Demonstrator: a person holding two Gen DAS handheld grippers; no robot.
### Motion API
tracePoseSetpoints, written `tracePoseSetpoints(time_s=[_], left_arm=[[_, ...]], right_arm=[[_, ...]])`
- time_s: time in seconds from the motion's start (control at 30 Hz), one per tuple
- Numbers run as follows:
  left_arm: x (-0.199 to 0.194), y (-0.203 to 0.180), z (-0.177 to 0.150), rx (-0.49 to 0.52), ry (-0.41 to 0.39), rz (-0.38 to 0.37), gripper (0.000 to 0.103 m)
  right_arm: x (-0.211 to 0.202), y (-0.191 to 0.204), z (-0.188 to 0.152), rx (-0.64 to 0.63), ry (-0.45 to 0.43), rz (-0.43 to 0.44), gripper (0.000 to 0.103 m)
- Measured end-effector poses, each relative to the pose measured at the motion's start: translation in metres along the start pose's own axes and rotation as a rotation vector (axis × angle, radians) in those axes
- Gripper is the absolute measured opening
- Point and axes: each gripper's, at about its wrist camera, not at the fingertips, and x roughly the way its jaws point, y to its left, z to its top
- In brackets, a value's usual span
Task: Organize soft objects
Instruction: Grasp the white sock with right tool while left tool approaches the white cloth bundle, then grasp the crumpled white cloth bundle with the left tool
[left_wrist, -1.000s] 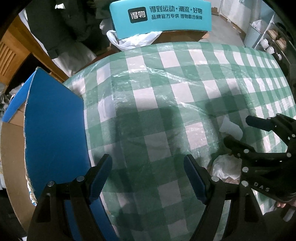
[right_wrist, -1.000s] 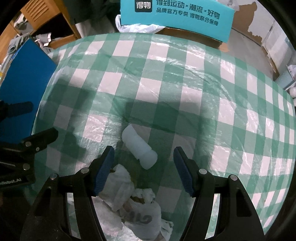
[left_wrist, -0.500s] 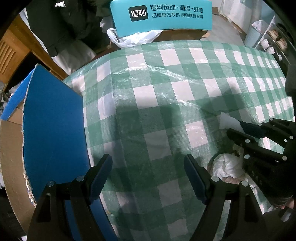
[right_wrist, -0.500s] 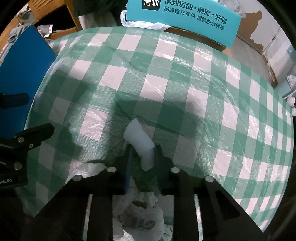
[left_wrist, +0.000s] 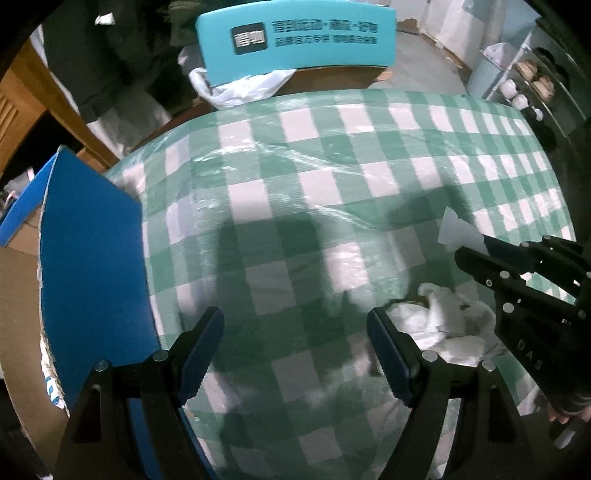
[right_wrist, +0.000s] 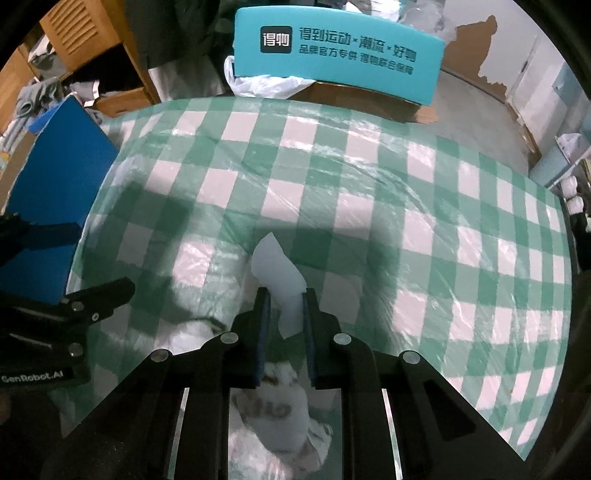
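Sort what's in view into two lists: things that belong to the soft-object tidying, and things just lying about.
Job in hand:
- pale white squashy foam piece, clamped in the right gripper
- crumpled white plastic bag on the table
- left gripper, open and empty

Lying about:
- green-and-white checked tablecloth
- blue cardboard flap
- teal printed box

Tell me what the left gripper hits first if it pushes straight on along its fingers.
Probably just the checked tablecloth. The left gripper is open with nothing between its fingers; the blue box lies left of that line and the crumpled white bag right. Depth is unclear.
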Motion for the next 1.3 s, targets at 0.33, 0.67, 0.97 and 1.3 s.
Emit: tracePoseSetpoints(time_s=[0.33, 0.67, 0.97, 1.3], left_arm=[[-0.013, -0.047, -0.010, 0.126, -0.021, -0.082, 0.090], [-0.008, -0.082, -0.019, 0.221, -0.001, -0.147, 0.090], [0.018, -0.105, -0.023, 0.272, 0.052, -0.151, 0.091], [0.051, -0.123, -0.024, 0.316, 0.092, -0.115, 0.095]], right_arm=[[-0.029, -0.031, -0.029, 0.093, -0.007, -0.009, 0.015], [-0.051, -0.057, -0.052, 0.165, -0.028, -0.017, 0.015], [-0.053, -0.066, -0.060, 0.187, -0.030, -0.007, 0.015], [-0.047, -0.075, -0.066, 0.208, -0.017, -0.002, 0.015]])
